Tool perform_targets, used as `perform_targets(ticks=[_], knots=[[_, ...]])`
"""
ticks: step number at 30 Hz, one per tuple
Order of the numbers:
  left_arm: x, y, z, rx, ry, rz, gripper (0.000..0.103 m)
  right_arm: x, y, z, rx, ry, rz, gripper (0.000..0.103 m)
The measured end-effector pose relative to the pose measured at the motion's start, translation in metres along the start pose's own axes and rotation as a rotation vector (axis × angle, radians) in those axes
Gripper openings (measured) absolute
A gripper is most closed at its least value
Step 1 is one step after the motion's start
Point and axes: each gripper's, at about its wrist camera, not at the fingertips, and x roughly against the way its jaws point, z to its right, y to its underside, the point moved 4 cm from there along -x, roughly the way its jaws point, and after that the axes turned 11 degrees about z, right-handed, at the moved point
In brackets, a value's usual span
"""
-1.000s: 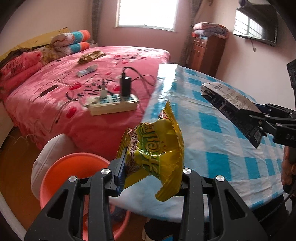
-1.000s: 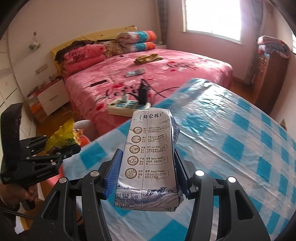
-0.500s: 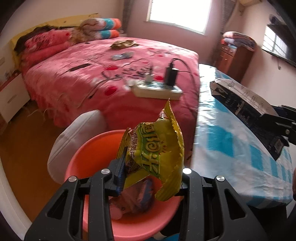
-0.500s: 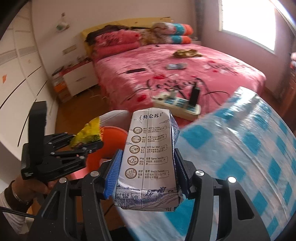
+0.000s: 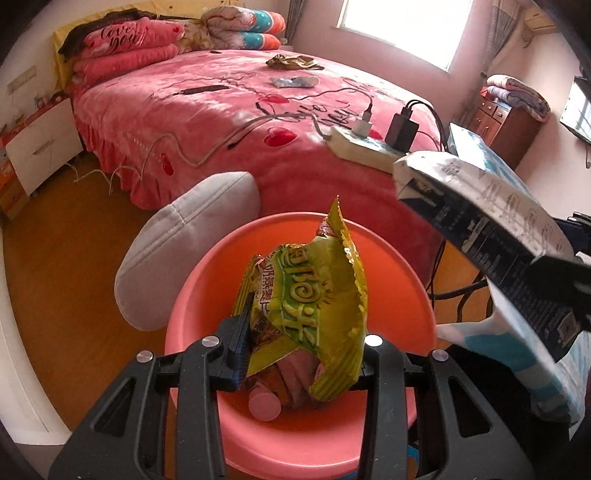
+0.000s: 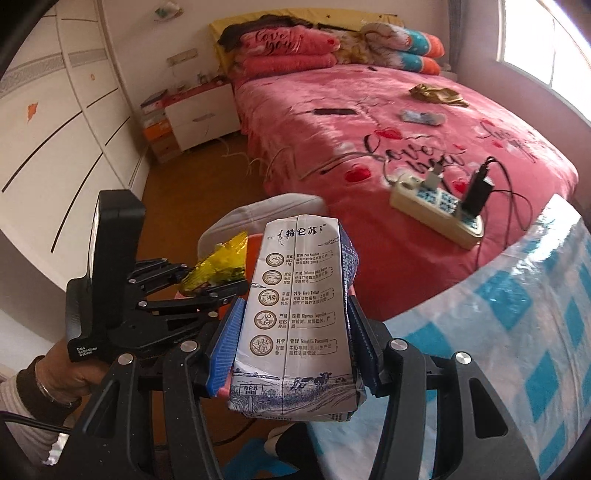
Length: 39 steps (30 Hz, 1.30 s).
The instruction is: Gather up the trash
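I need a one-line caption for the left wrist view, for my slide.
Left tongs hold a yellow snack bag above the orange bin, milk carton at right.

We see a bedroom with pale pink walls (image 5: 436, 22) and a brown wood floor (image 5: 66, 236). A bed (image 5: 229, 122) under a pink cover fills the middle, folded quilts (image 5: 243, 26) piled at its head. A bright window (image 5: 402, 26) stands beyond it. A white nightstand (image 5: 40, 144) sits left, a wooden cabinet (image 5: 506, 125) right. White wardrobe doors (image 6: 55, 122) line one wall.
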Motion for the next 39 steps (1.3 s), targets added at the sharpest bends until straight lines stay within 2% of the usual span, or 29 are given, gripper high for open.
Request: perform_targets(ticks=[9,11,12,13,15,18,22,30,39], knots=[[-0.012,0.008,-0.003,-0.008,-0.020,-0.028,0.038,-0.023,0.007,-0.004,0.001,-0.007,-0.041,0.056],[-0.015,0.009,-0.002,-0.014,-0.030,-0.039,0.044,-0.027,0.010,-0.003,0.008,0.007,-0.049,0.056],[-0.015,0.010,-0.002,-0.011,-0.036,-0.041,0.055,-0.026,0.011,-0.004,0.012,0.019,-0.049,0.058],[-0.015,0.010,-0.002,-0.010,-0.042,-0.039,0.065,-0.029,0.013,-0.002,0.017,0.042,-0.054,0.066],[-0.014,0.009,0.000,-0.026,-0.059,-0.028,0.070,-0.030,0.017,0.002,0.006,0.058,-0.059,0.076],[-0.012,0.007,0.003,-0.053,-0.084,-0.021,0.082,-0.024,0.019,0.010,-0.040,0.057,-0.045,0.079],[-0.008,0.002,0.008,-0.089,-0.125,-0.007,0.087,-0.007,0.016,0.020,-0.055,0.095,-0.001,0.089],[-0.002,-0.006,0.023,-0.153,-0.172,0.008,0.089,0.018,0.021,0.032,-0.040,0.175,0.029,0.089],[0.015,-0.021,0.051,-0.212,-0.158,0.064,0.090,0.057,0.026,0.055,-0.076,0.254,0.078,0.090]])
